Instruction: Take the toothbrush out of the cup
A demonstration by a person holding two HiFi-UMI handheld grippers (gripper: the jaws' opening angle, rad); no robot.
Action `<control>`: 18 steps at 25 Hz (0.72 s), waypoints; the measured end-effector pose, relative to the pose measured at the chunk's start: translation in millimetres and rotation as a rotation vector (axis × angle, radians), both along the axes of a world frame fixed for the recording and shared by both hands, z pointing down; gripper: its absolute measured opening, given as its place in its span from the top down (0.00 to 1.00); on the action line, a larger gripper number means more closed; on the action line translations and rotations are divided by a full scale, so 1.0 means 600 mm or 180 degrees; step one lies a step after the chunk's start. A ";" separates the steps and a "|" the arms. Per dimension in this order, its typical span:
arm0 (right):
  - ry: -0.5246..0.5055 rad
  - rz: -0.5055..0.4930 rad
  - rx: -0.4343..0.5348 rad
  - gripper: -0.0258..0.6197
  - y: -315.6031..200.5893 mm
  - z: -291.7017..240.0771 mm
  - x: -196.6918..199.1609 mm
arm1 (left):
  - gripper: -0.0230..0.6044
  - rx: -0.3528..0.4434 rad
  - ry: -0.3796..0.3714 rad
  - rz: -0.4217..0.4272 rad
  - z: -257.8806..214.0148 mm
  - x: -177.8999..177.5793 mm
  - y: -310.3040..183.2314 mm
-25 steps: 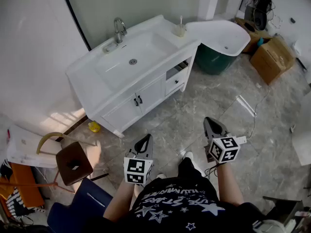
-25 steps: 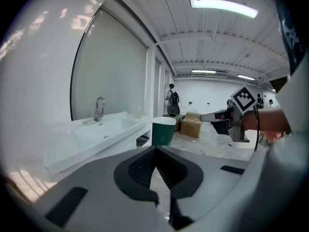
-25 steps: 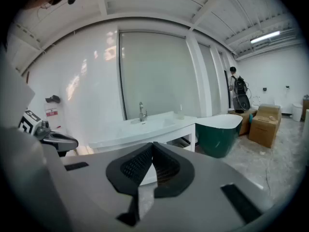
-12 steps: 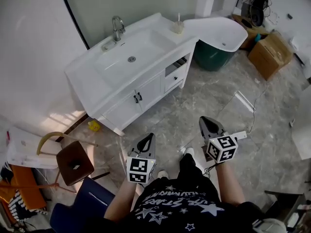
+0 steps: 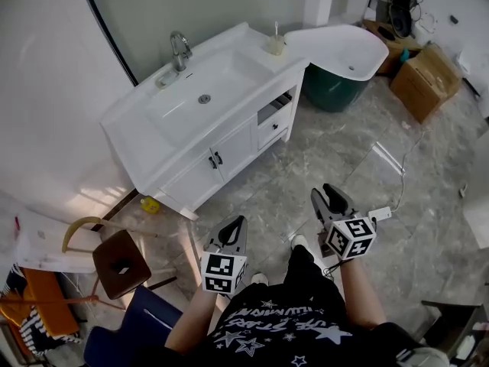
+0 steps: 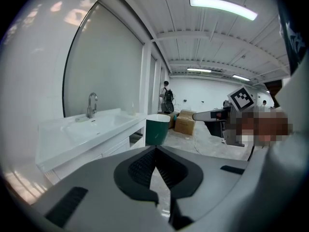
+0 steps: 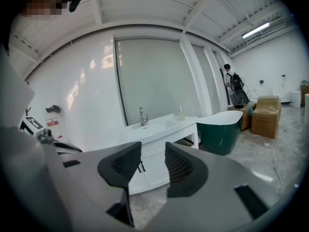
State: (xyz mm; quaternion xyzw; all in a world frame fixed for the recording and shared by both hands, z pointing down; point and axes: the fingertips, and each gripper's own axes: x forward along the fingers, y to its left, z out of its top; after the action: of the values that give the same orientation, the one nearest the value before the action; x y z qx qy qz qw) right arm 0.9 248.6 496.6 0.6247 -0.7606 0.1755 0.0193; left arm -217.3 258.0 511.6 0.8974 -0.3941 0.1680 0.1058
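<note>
A pale cup stands at the right end of the white vanity top, with the toothbrush sticking upright out of it. In the right gripper view the cup is small and far off, beyond the jaws. Both grippers hang over the marble floor in front of the person's legs, well short of the vanity. My left gripper is shut, tips touching, holding nothing. My right gripper has its jaws opening, with a clear gap and nothing between them.
The vanity has a faucet, a basin and cabinet doors. A green and white tub stands right of it, then cardboard boxes. A brown stool is at the lower left. A white cable lies on the floor.
The right gripper's jaws have parted; earlier they were shut. The left gripper stays shut. Both hands keep about the same place as the head view shifts slightly.
</note>
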 end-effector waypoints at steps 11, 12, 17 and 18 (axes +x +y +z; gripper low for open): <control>-0.0104 -0.0278 -0.0022 0.51 -0.154 -0.008 0.151 | 0.94 0.0026 -0.0055 -0.0107 -0.034 0.159 -0.110; -0.0108 -0.0308 -0.0022 0.51 -0.167 -0.010 0.169 | 0.94 0.0037 -0.0052 -0.0143 -0.038 0.178 -0.122; -0.0226 -0.0391 -0.0012 0.51 -0.223 -0.013 0.252 | 0.94 0.0062 0.0020 -0.0384 -0.050 0.256 -0.176; -0.0245 -0.0422 -0.0016 0.51 -0.232 -0.012 0.264 | 0.94 0.0064 0.0023 -0.0431 -0.050 0.268 -0.185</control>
State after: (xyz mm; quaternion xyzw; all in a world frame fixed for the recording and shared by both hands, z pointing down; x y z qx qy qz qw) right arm 159.3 109.5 489.6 0.5657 -0.8001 0.1996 0.0033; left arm -56.7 147.2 481.5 0.8703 -0.4552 0.1532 0.1094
